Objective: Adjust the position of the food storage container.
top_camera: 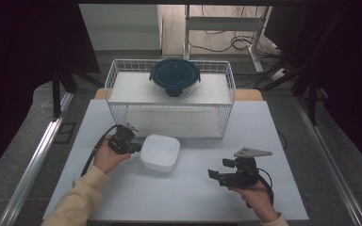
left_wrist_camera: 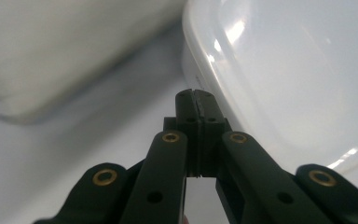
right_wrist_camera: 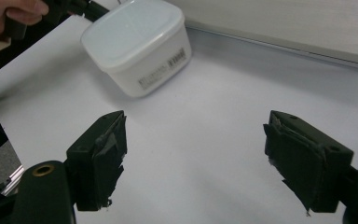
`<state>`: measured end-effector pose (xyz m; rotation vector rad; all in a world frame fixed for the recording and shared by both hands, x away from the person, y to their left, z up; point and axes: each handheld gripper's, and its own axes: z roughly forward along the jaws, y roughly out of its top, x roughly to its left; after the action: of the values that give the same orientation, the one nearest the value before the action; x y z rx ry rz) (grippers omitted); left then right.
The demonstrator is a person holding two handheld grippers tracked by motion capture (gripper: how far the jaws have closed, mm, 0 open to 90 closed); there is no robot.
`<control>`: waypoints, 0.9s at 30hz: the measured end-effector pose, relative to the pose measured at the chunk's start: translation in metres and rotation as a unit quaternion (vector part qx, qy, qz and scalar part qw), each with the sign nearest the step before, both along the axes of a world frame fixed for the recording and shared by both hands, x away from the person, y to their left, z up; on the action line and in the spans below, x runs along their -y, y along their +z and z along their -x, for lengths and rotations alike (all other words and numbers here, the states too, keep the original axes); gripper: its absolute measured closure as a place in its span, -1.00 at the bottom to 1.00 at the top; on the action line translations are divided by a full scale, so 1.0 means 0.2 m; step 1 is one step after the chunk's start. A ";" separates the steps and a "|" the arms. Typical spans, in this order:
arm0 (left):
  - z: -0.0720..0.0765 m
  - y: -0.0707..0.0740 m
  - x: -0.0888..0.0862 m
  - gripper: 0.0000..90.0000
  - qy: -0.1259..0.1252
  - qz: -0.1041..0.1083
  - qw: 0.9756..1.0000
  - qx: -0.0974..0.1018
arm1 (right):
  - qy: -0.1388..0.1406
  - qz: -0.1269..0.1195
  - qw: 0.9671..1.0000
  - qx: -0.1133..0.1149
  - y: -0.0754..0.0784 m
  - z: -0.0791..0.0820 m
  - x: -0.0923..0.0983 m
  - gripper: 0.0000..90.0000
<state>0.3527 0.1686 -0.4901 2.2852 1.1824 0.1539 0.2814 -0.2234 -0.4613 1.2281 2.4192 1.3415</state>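
Touching white container left edge: closed left tongs; bare table rightward.

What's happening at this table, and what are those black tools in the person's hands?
A person sits at a white table with a two-jaw gripper in each hand. The left gripper has its jaws shut, tips right at the edge of a white lidded container; whether they pinch its rim is hard to tell. The right gripper hangs apart over bare table with jaws wide open. Behind stands a wire basket shelf with a dark-lidded glass bowl on top.
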 end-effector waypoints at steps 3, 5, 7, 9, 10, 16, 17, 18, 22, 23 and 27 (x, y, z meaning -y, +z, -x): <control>0.02 -0.02 0.07 1.00 -0.010 -0.006 1.000 0.002 | 0.000 0.000 1.000 -0.001 0.00 0.00 0.00 -0.54; 0.03 -0.02 0.10 1.00 -0.022 0.006 1.000 0.001 | 0.000 0.003 1.000 -0.001 0.00 0.00 0.00 -0.54; 0.04 -0.02 0.13 1.00 -0.030 0.018 0.999 -0.006 | 0.000 0.000 1.000 -0.003 0.00 0.00 0.01 -0.54; 0.06 -0.02 0.15 1.00 -0.038 0.015 0.999 -0.004 | -0.001 0.000 1.000 -0.004 0.00 0.00 0.01 -0.54; 0.06 -0.02 0.17 1.00 -0.042 0.015 0.999 -0.005 | -0.001 0.000 1.000 -0.004 0.00 0.00 0.01 -0.54; 0.10 -0.01 0.26 1.00 -0.062 0.020 0.998 -0.005 | -0.001 0.000 1.000 -0.005 0.00 0.00 0.01 -0.54; 0.10 0.00 0.27 1.00 -0.068 0.021 0.997 -0.005 | -0.001 0.000 1.000 -0.005 0.00 0.00 0.01 -0.54; 0.10 0.00 0.29 1.00 -0.071 0.023 0.997 -0.005 | -0.001 0.000 1.000 -0.006 0.00 0.00 0.01 -0.54; 0.11 -0.01 0.32 1.00 -0.074 0.027 0.997 -0.005 | -0.001 0.000 1.000 -0.005 0.00 0.00 0.01 -0.54; 0.11 -0.01 0.31 1.00 -0.075 0.031 0.997 -0.006 | -0.001 -0.001 1.000 -0.004 0.00 0.00 0.01 -0.54; 0.10 0.00 0.28 1.00 -0.068 0.031 0.997 -0.001 | -0.005 -0.003 1.000 -0.002 0.00 -0.01 0.03 -0.54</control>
<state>0.3337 0.1122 -0.4905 2.3023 1.0151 0.0629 0.2827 -0.2287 -0.4614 1.2440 2.4117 1.3451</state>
